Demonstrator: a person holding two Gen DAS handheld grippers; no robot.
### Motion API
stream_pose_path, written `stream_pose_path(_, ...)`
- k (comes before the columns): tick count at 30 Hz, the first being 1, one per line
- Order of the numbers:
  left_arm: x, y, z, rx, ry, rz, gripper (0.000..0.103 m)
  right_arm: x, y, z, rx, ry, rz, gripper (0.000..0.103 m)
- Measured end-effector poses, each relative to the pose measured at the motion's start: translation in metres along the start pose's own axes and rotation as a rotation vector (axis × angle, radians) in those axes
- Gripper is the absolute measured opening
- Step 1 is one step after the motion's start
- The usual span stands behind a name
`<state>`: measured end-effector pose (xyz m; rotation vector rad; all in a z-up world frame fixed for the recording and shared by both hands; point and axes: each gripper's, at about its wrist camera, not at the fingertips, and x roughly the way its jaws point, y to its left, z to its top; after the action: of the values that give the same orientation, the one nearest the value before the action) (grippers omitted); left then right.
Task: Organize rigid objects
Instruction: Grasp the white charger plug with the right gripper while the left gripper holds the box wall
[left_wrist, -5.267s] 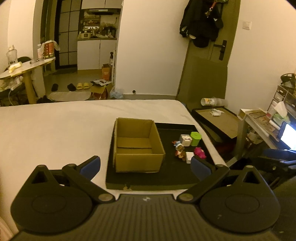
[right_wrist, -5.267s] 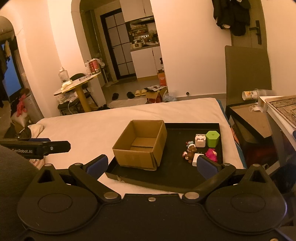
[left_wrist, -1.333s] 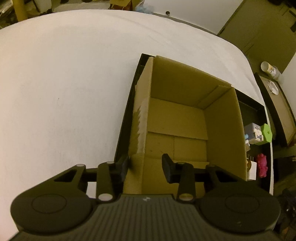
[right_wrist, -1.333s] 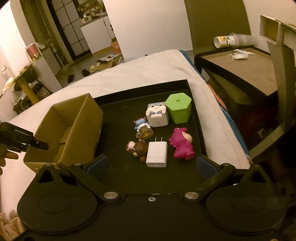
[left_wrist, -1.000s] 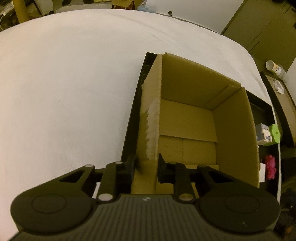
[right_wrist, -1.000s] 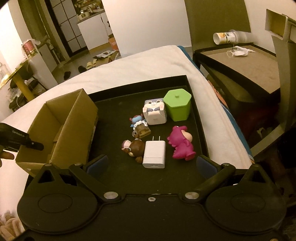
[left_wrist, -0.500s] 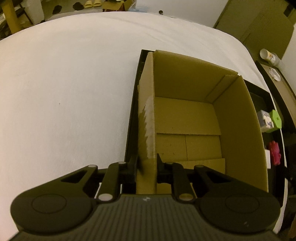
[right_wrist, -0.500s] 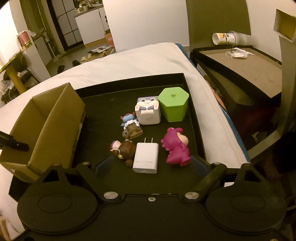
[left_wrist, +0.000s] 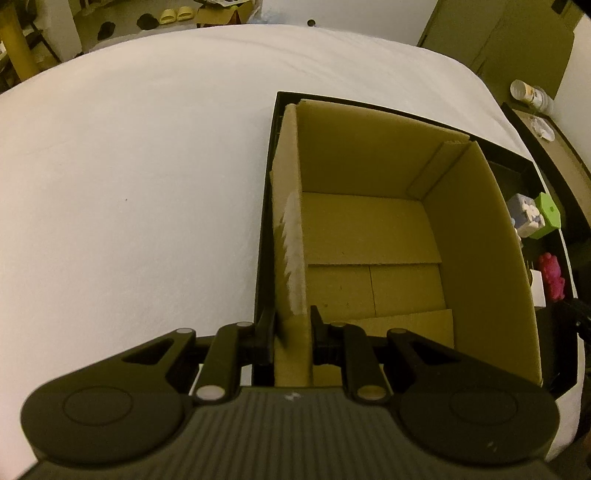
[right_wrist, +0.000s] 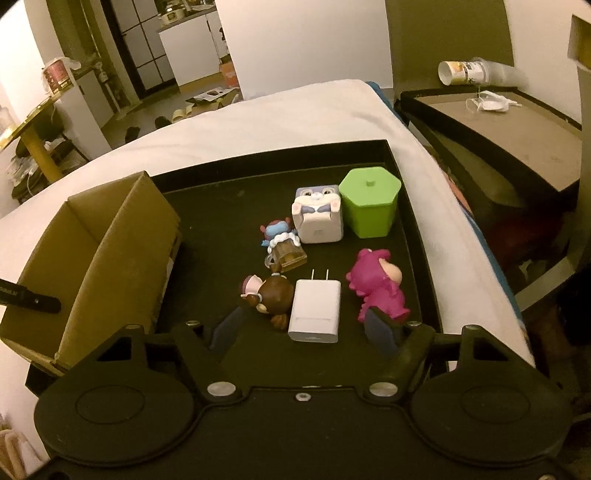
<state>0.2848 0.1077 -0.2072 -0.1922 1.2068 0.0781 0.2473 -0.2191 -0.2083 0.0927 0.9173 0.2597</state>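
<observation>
Left gripper (left_wrist: 291, 326) clamped on the box (left_wrist: 369, 236) wall at the tray's (right_wrist: 229, 173) left edge, right view alone shows right gripper (right_wrist: 303, 334) jaws closing around the charger (right_wrist: 314, 310), not touching

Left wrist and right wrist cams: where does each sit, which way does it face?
Left wrist: sits on the left tool, looking steeply down into the empty cardboard box; its fingers pinch the box's left wall.
Right wrist: sits on the right tool, angled down at the black tray; its jaws are closing around the white charger, not yet touching it.
Shared: box, tray, green hexagonal container, pink figure; the left tool's fingertip shows in the right view.
</observation>
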Motion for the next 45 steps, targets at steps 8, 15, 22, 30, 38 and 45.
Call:
stream_pose_path(8, 0.010, -0.008, 0.005, 0.018, -0.003, 0.031, 0.013, 0.012, 0.004, -0.004, 0.007, 0.019, 0.003, 0.069)
stream_pose_path(15, 0.015, -0.012, 0.006, 0.011, -0.012, 0.033, 0.013, 0.024, 0.007, -0.003, 0.013, 0.019, -0.002, 0.069)
stream_pose_path(22, 0.009, -0.007, -0.003, -0.014, -0.015, 0.023, 0.013, 0.032, 0.008, -0.006, 0.009, 0.016, -0.024, 0.067)
stream_pose_path(30, 0.008, -0.001, -0.004, -0.017, -0.015, 0.011, 0.013, 0.033, 0.011, -0.010, -0.015, 0.017, -0.070, 0.058)
stream_pose_path(38, 0.008, -0.005, -0.002, -0.002, -0.015, 0.024, 0.013, 0.041, 0.002, -0.012, 0.009, 0.037, -0.077, 0.040)
stream_pose_path(45, 0.010, -0.007, 0.000, 0.008, -0.012, 0.028, 0.013, 0.046, 0.010, -0.007, -0.056, 0.037, -0.099, 0.037)
